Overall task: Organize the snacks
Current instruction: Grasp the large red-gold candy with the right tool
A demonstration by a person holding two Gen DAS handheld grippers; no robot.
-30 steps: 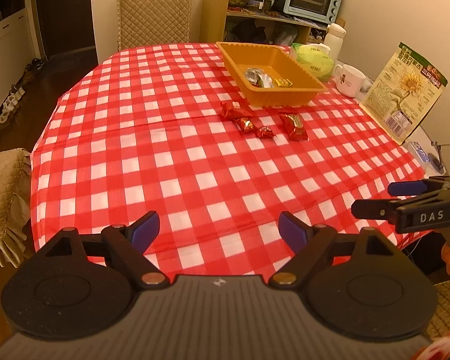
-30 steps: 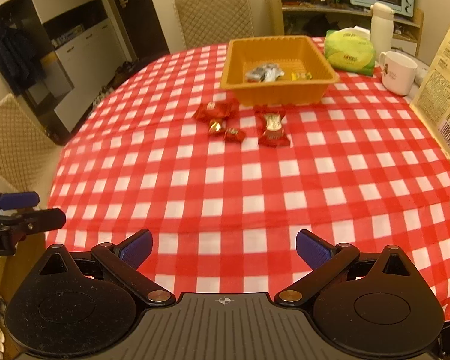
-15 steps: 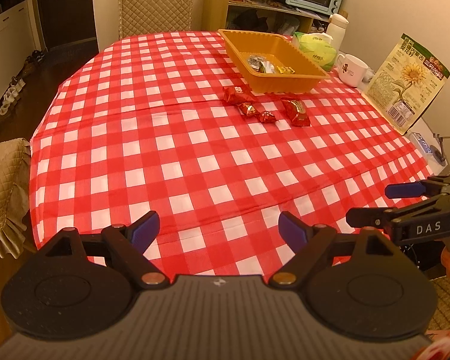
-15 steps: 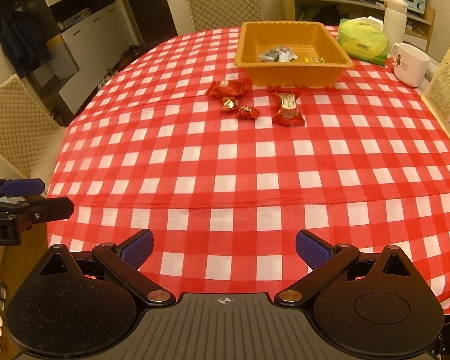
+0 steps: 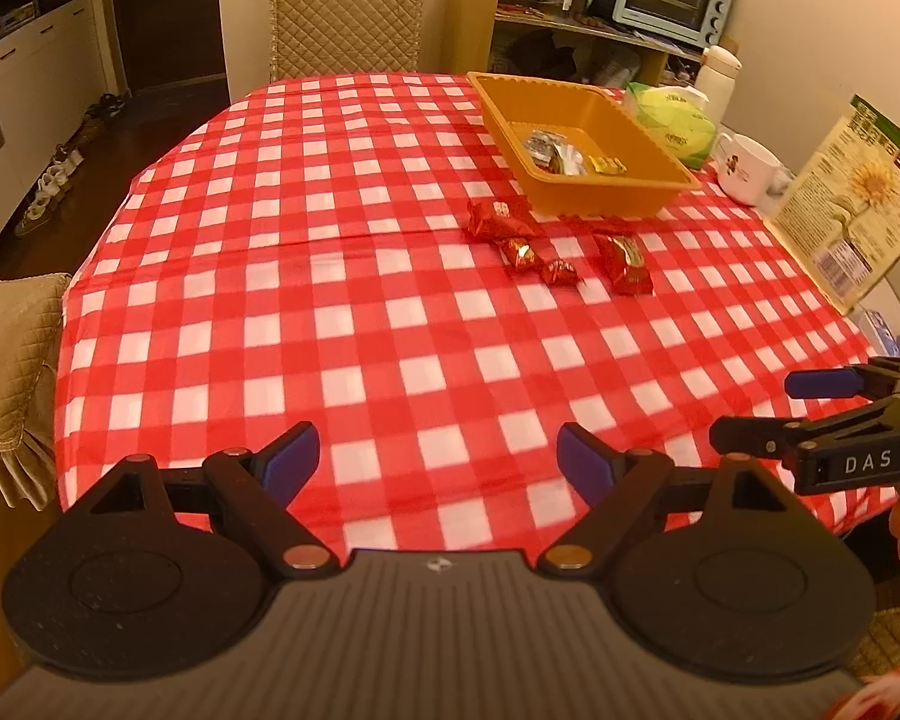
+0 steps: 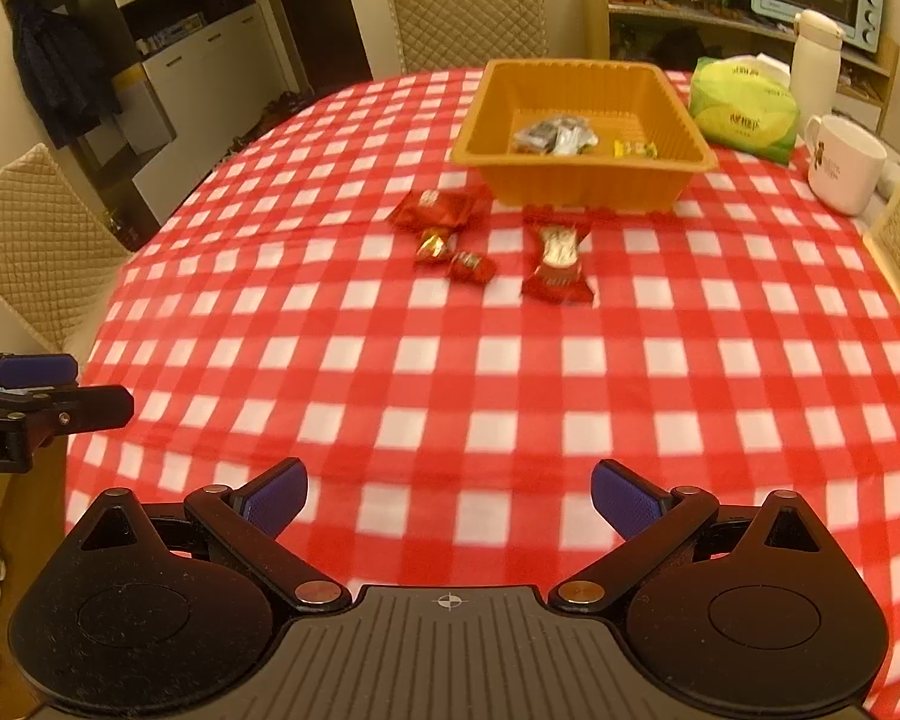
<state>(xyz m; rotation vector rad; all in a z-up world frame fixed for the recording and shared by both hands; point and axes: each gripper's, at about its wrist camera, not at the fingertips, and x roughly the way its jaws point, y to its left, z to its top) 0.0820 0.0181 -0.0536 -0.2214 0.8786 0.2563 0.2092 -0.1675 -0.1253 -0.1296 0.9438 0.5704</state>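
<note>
While both tongs (image 5: 438, 459) (image 6: 449, 498) gape empty, the red snacks (image 6: 486, 252) lie well ahead.

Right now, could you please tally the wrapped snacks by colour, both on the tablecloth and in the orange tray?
Red, on the tablecloth in front of the orange tray: 4
Yellow, in the tray: 1
Silver-grey, in the tray: one cluster, number too small to tell
Total clearly countable: 5
</note>
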